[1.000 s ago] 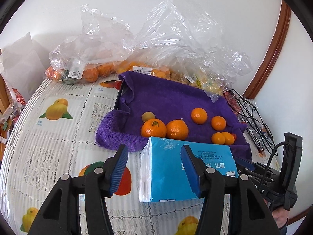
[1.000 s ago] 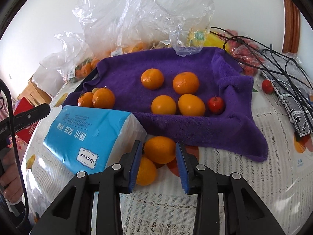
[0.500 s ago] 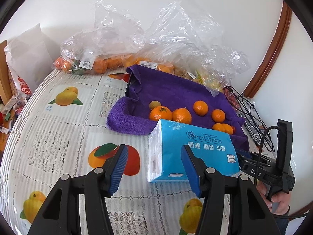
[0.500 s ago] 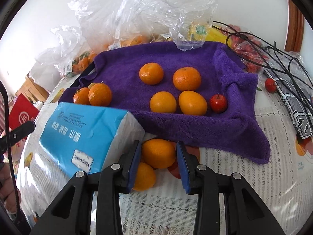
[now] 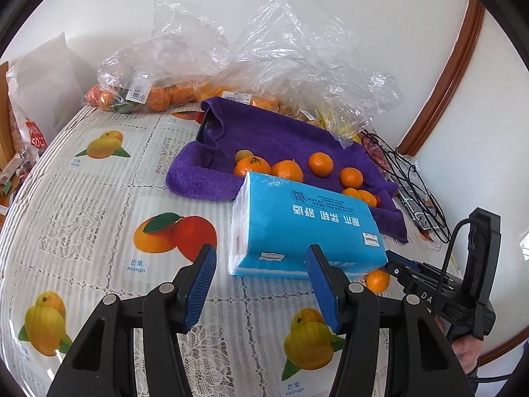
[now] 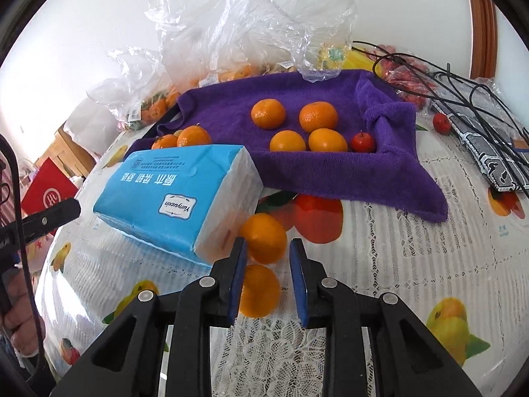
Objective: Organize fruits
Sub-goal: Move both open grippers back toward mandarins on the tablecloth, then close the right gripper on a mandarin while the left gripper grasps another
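A purple towel (image 6: 330, 99) (image 5: 281, 132) lies on the table with several oranges (image 6: 268, 113) (image 5: 320, 163) and a small red fruit (image 6: 362, 141) on it. Two loose oranges lie on the tablecloth by a blue tissue pack (image 6: 175, 195) (image 5: 304, 228): one orange (image 6: 263, 237) sits just beyond my right gripper's tips, the other (image 6: 259, 289) lies lower, partly behind the left finger. My right gripper (image 6: 267, 248) is open and holds nothing. My left gripper (image 5: 261, 264) is open and empty, just short of the tissue pack.
Clear plastic bags of oranges (image 5: 158, 96) (image 6: 231, 49) stand behind the towel against the wall. Black cables and a patterned case (image 6: 479, 152) lie at the right, with a small red fruit (image 6: 441, 122) beside them. A red box (image 6: 46, 192) sits at the left table edge.
My right gripper has let go of the orange and pulled back a little; the orange now rests on the tablecloth. My left gripper has drawn back from the tissue pack.
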The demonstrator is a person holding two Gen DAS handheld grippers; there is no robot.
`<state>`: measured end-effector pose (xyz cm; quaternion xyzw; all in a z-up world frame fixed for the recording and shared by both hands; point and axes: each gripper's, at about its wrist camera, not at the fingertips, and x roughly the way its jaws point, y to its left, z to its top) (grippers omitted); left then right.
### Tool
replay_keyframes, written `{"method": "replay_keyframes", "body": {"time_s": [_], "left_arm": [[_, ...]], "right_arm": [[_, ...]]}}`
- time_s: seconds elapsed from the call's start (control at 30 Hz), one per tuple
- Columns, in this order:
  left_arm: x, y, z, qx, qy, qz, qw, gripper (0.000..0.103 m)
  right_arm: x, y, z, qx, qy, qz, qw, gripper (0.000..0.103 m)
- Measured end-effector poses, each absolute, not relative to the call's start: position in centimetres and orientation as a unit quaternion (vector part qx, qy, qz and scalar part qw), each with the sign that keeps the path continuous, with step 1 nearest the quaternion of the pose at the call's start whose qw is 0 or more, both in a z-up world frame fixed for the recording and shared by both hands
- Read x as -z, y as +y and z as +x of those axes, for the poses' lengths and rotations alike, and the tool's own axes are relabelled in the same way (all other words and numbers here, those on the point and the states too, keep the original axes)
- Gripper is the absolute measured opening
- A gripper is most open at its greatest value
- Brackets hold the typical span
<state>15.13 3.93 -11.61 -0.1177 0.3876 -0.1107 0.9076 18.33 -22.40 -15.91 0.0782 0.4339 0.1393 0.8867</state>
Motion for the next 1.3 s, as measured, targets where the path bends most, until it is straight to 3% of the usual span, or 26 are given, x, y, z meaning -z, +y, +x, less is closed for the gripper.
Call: {"method": "replay_keyframes", "body": {"time_s": [0.13,0.27,0.33,0.4,0.87,1.3], "left_arm": [[11.5,3.7,14.7,0.114,0.389,-0.116,0.907,0.054],[11.3,3.8,14.6,0.114,0.384,-0.111,0.909,0.054],[11.3,3.9,14.7,0.114,0.385,-0.112,0.909,0.054],[11.3,3.9,14.8,0.112,0.386,-0.112,0.909,0.054],[12.7,1.8,14.1,0.133,0.401,-0.109,0.9,0.054],[13.2,-5.3,13.5,0.203,0.407,-0.064,0.888,0.054]], "right_arm": [[16.2,-22.2,19.2,-0.137,0.432,0.075,0.888,0.03],[16.6,-21.8,19.9,-0.144,0.436,0.068,0.886,0.04],[16.8,-21.8,20.2,-0.142,0.434,0.068,0.887,0.04],[16.8,-21.9,20.4,-0.146,0.435,0.074,0.885,0.033],[16.3,-23.2,16.9,-0.149,0.437,0.103,0.881,0.033],[14.6,-28.1,14.1,-0.108,0.405,0.114,0.901,0.033]]}}
